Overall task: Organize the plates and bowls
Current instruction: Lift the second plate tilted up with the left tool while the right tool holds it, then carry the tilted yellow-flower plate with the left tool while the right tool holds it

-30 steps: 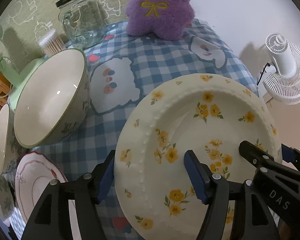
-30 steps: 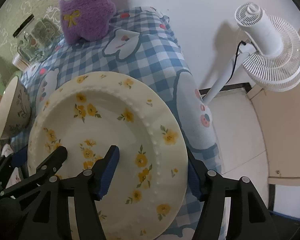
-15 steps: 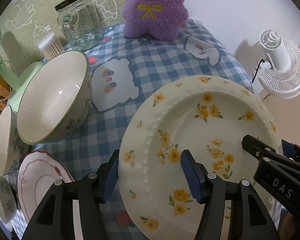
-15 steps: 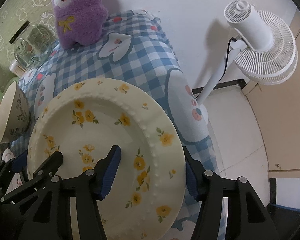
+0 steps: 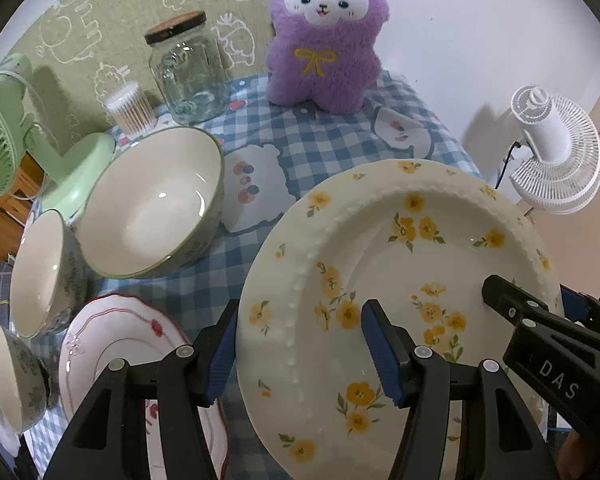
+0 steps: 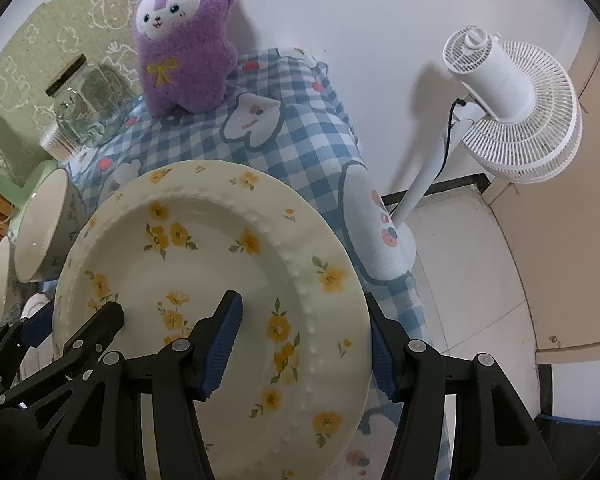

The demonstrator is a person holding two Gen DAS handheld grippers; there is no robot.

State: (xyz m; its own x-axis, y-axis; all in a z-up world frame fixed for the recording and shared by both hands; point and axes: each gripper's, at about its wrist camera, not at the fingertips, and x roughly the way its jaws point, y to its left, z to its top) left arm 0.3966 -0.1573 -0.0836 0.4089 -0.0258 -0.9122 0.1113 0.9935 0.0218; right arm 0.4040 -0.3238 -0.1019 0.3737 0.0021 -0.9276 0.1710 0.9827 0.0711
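The yellow-flower plate (image 5: 400, 280) is between my two hands, lifted over the blue checked desk (image 5: 320, 148) and tilted. My left gripper (image 5: 300, 344) grasps its left rim, one jaw under the edge and one on the inner face. My right gripper (image 6: 304, 340) grasps the right rim in the same way, so both are clenched on the plate.

Compared with one second ago, the plate sits lower in both views and more of the far desk is visible: the whole purple plush toy (image 5: 326, 36), the glass jar (image 5: 188, 72) and the white fan (image 6: 512, 108) to the right of my right jaws. I judge that I have raised the plate and drawn it a little toward me; the grip on the rim looks the same.

Left of my left jaws are the big bowl (image 5: 152, 208), a smaller bowl (image 5: 40, 272) and a third small one (image 5: 14, 376) nearer to me. Just below and left of the left jaws lies the red-trimmed plate (image 5: 112, 344). I think the carried plate should go to that plate, so plates are together. The tilt is a risk; it could slip.
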